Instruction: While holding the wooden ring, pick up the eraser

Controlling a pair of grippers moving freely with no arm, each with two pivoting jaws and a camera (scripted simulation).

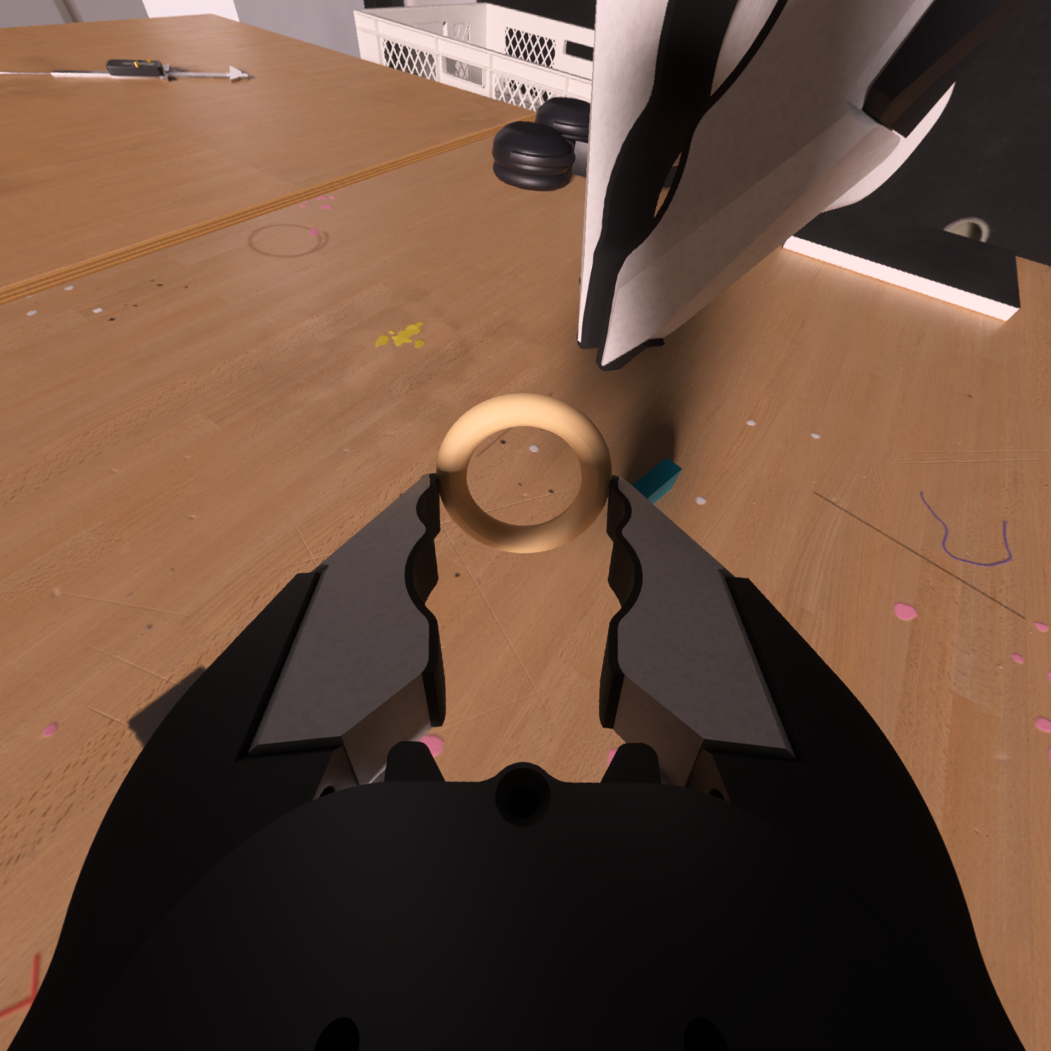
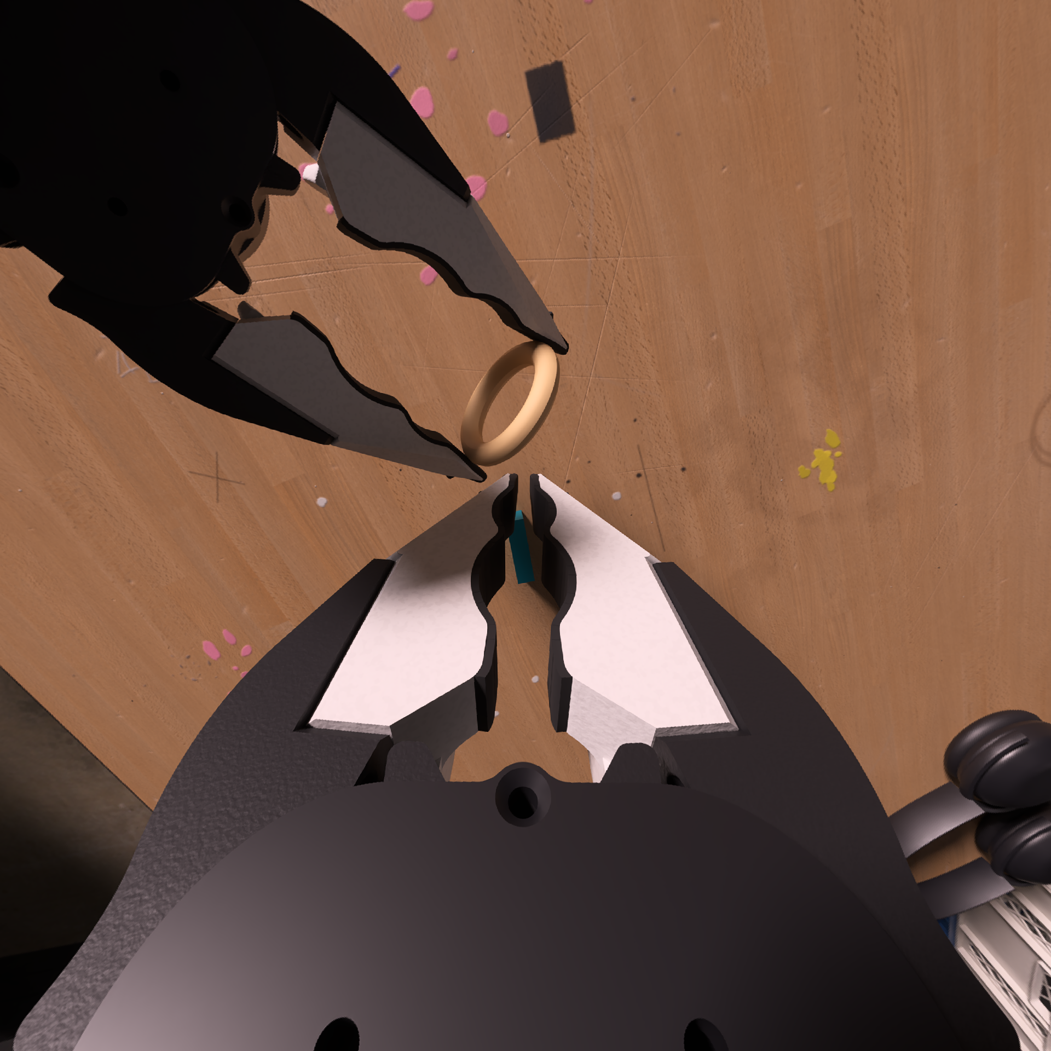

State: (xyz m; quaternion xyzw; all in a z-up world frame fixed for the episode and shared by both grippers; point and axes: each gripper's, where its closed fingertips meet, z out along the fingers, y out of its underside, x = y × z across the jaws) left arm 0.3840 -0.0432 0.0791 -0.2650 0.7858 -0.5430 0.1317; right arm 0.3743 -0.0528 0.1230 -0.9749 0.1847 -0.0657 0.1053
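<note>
Left gripper point(image 1: 523, 483) pinches the wooden ring point(image 1: 524, 472) at its fingertips, ring upright above the table point(image 1: 227, 398). Right gripper point(image 2: 524, 480), jaws narrow, points down around the teal eraser point(image 2: 520, 549); contact unclear. Eraser sits just right of the ring.

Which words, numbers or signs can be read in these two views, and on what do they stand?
Readable text: none in either view.
Black tool at the far side of the table: small yellow marks, too small to read.
Blue squiggle and pencil cross on the tabletop: scribbles, not letters.
</note>
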